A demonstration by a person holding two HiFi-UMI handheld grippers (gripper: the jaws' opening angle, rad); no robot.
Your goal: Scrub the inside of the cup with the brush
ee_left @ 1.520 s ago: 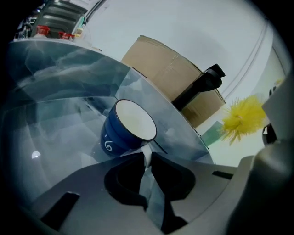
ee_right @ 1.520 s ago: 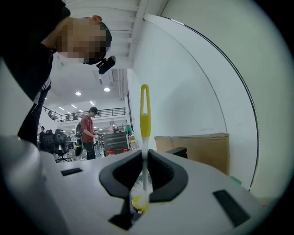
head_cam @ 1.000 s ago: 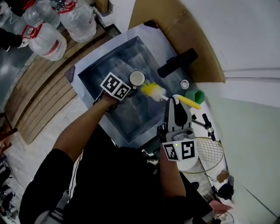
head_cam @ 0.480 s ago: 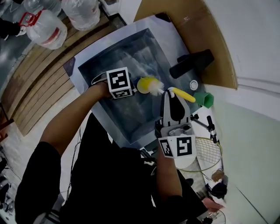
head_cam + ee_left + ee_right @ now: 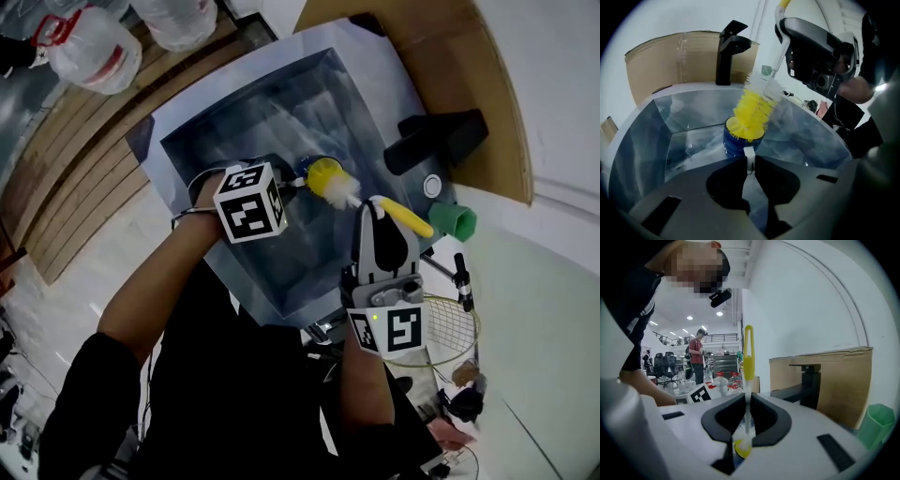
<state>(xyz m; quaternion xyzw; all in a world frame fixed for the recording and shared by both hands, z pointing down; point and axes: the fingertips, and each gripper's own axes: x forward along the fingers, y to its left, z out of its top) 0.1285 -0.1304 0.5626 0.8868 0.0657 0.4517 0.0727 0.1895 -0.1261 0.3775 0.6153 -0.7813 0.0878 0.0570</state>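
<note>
Presently: blue cup [image 5: 736,144], centre frame over sink [image 5: 670,136], pinched by white tab in left gripper [image 5: 749,161]; yellow brush [image 5: 752,112] head at mouth, stem clamped in right gripper [image 5: 746,420]; risk: hard scrubbing levering cup loose.

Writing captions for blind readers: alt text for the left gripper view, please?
A yellow brush fills the mouth of a blue cup gripped by the left tool, inside a metal sink; a black faucet stands behind.
</note>
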